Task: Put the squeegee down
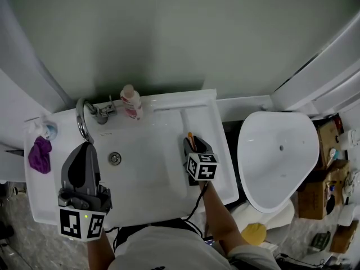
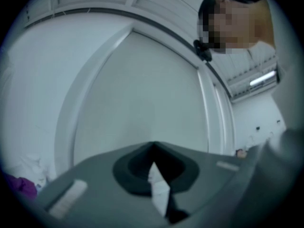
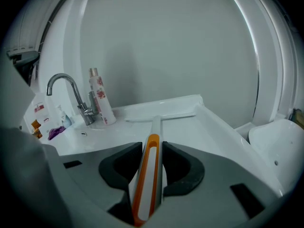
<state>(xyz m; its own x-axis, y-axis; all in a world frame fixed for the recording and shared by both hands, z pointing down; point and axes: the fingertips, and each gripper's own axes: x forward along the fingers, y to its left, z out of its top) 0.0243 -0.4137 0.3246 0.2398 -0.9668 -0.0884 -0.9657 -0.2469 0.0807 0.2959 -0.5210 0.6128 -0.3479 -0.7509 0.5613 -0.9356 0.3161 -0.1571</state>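
**Q:** White-and-orange squeegee: set down, or in hand?

**A:** In hand. The right gripper is clenched on its handle, one pad against each side. The blade lies ahead of the jaws, low over the back ledge of the sink. Whether it touches the ledge cannot be told. Judged from this, the carry is largely done. What is left is to lower it fully, let go and back away.

**Q:** And the other tool?

**A:** The left gripper has its jaw tips pressed together with nothing between them. It hangs well to the left of the right gripper, over the sink's front left corner.

**Q:** Count, largest first?

**A:**
- One sink, beneath both grippers.
- One toilet, to the right of the right gripper.
- Two grippers.
- One squeegee.
- One faucet, ahead of the left gripper.
- One pink-printed bottle, just beside the faucet, ahead and left of the right gripper.
- One purple cloth, left of the left gripper.
- One small dispenser, just behind the cloth.
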